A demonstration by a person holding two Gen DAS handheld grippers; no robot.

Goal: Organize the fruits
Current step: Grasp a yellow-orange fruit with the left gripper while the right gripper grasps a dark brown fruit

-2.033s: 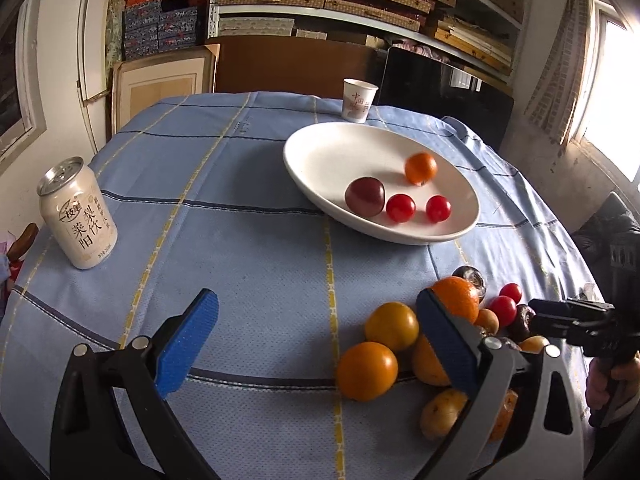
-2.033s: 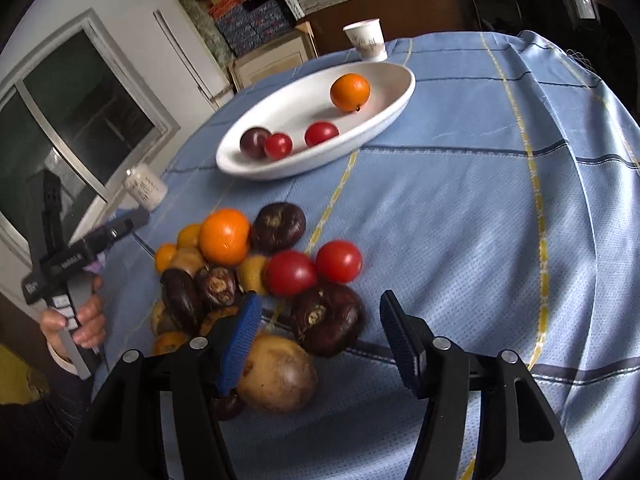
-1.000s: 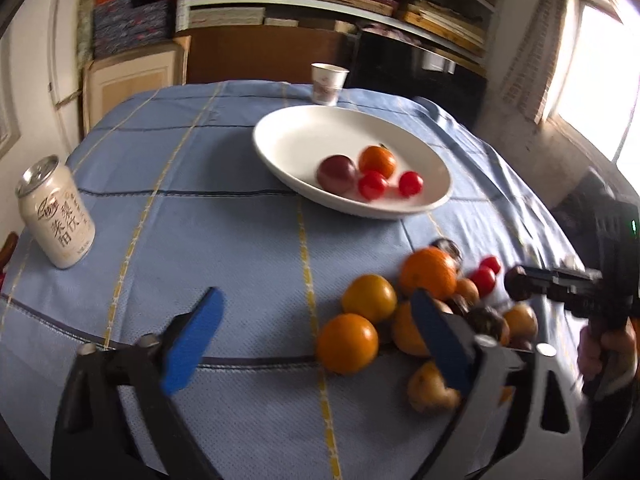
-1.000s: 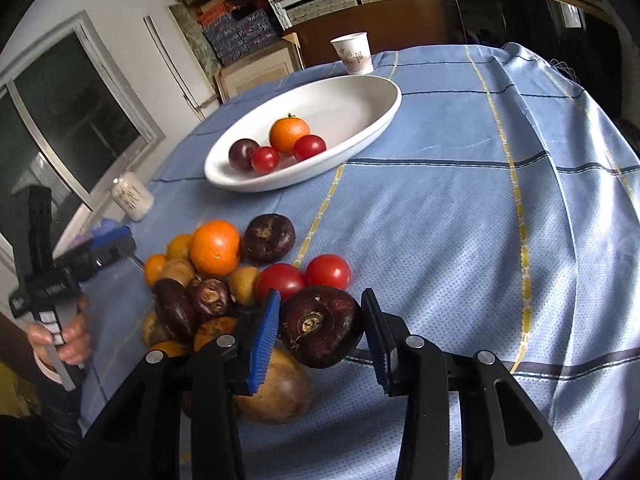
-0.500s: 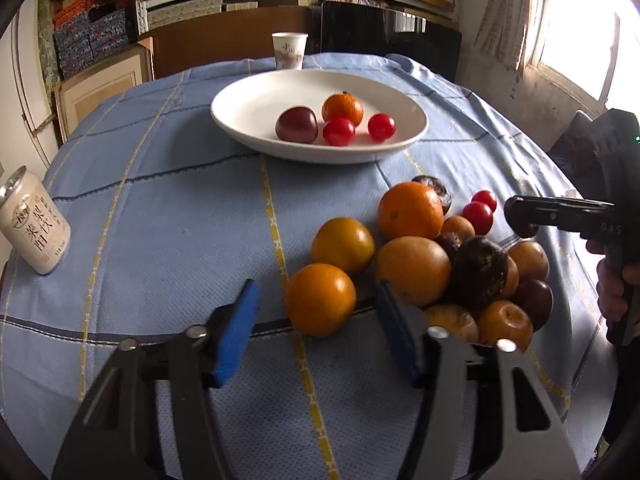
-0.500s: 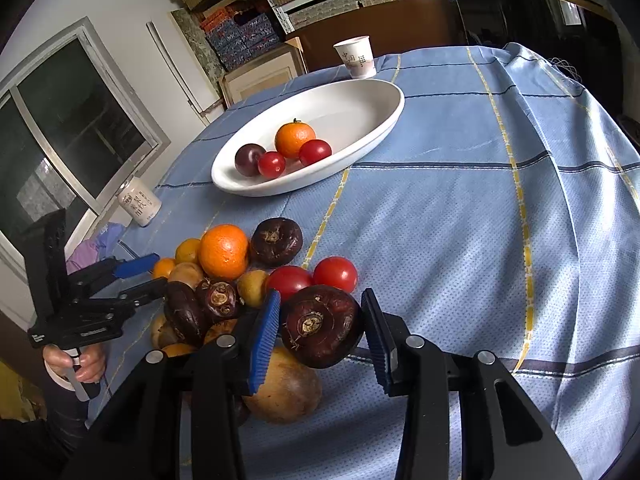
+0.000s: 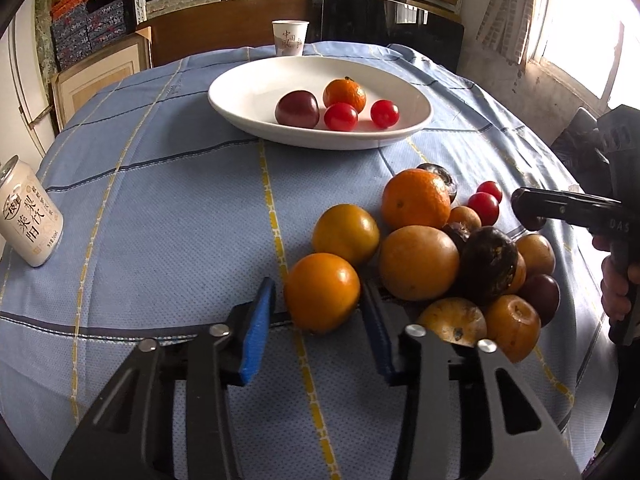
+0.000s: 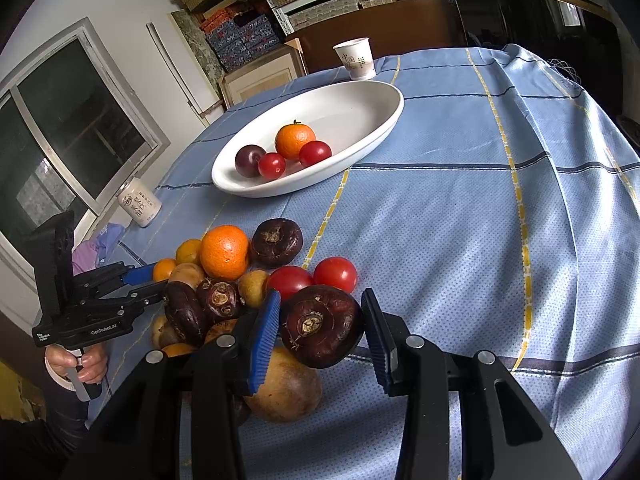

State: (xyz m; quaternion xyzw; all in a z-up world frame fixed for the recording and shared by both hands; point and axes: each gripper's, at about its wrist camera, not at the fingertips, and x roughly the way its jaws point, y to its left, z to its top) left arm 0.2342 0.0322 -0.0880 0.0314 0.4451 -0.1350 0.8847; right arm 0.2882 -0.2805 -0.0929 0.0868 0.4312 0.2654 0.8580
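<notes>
My left gripper [image 7: 316, 286] points down at the near edge of a fruit pile [image 7: 440, 256], shut on an orange fruit [image 7: 322, 292] that rests on the blue cloth. In the right wrist view that gripper [image 8: 154, 280] comes in from the left. My right gripper [image 8: 321, 296] is shut on a dark brown fruit [image 8: 320, 326], held just above the pile [image 8: 224, 280]. Beyond lies a white oval bowl [image 7: 240, 92] with a dark plum [image 7: 297, 109], a mandarin [image 7: 345, 94] and two cherry tomatoes.
A drink can [image 7: 28, 220] stands at the table's left edge and a paper cup [image 7: 290, 38] behind the bowl. The right gripper's body [image 7: 580, 208] and a hand [image 7: 618, 284] sit right of the pile. Shelves and a dark screen stand behind the table.
The left gripper came down to the pile and its jaws closed around the orange fruit. The right gripper closed on the dark fruit two seconds back and has since held still.
</notes>
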